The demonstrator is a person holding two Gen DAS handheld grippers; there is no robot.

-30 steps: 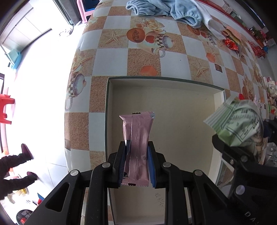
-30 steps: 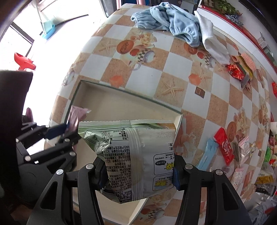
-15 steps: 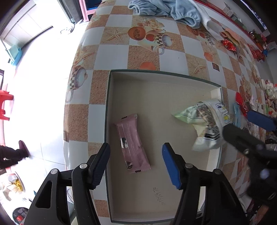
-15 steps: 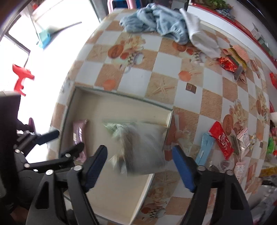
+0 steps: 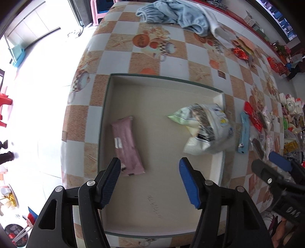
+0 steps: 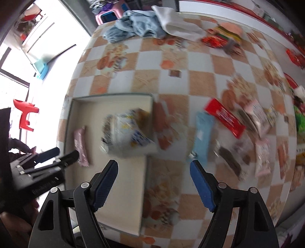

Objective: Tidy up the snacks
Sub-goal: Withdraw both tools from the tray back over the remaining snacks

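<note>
In the left wrist view, a shallow beige tray (image 5: 219, 99) sits on a checkered tablecloth (image 5: 171, 61). The left gripper (image 5: 149, 180) hangs above the tray's near half with its jaws apart and nothing between them. A pink snack bar (image 5: 126, 145) lies flat on the tray's left side, its near end just beyond the left finger. A green-and-white snack bag (image 5: 204, 127) rests at the tray's right edge, leaning over the rim. To the right, on the cloth, lie a light blue packet (image 5: 244, 131) and a red packet (image 5: 252, 116) among other loose snacks. A blue garment (image 5: 175, 13) is bunched at the far end. The right gripper (image 5: 274, 167) shows at the right edge.

In the right wrist view, which is blurred, the right gripper (image 6: 153, 183) stands open and empty above the tray's (image 6: 112, 97) right rim. The snack bag (image 6: 127, 133) lies beyond its left finger, the pink bar (image 6: 81, 145) further left, the blue packet (image 6: 202, 137) and red packet (image 6: 225, 118) on the cloth (image 6: 200, 84) to the right. The left gripper (image 6: 63, 153) appears at the left edge.
</note>
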